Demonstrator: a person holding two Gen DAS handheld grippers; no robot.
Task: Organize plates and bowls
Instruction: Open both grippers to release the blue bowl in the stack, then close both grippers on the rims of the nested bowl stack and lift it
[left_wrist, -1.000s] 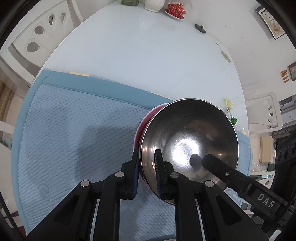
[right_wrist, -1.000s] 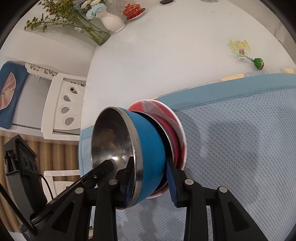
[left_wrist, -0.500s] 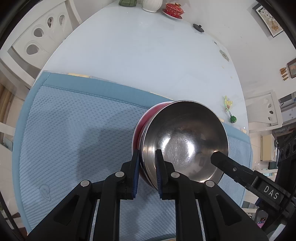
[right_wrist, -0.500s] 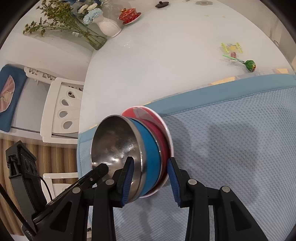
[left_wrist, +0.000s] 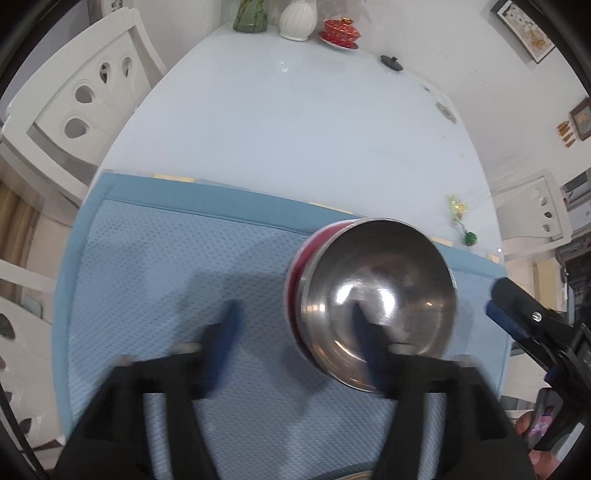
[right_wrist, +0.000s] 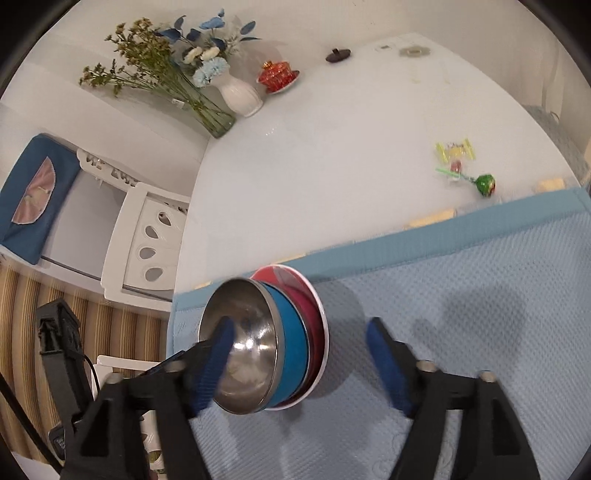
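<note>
A steel-lined blue bowl (right_wrist: 258, 347) sits nested on a red plate with a white rim (right_wrist: 314, 325) on the light blue mat (right_wrist: 480, 295). In the left wrist view the bowl (left_wrist: 380, 295) and the red plate edge (left_wrist: 295, 280) lie at the mat's right. My left gripper (left_wrist: 295, 332) is open and blurred, its right finger over the bowl's near side. My right gripper (right_wrist: 299, 362) is open, its fingers on either side of the stack and apart from it. The right gripper also shows at the far right of the left wrist view (left_wrist: 517, 317).
The mat lies on a white oval table (left_wrist: 295, 129). At the table's far end stand a white vase (right_wrist: 240, 96), a glass vase of flowers (right_wrist: 210, 114) and a red lidded cup (right_wrist: 277, 75). Wrapped candies (right_wrist: 465, 166) lie beyond the mat. White chairs (left_wrist: 74, 110) flank the table.
Both grippers have opened and let go of the stack. They have drawn back, and the bowl and plate now rest on the mat.
</note>
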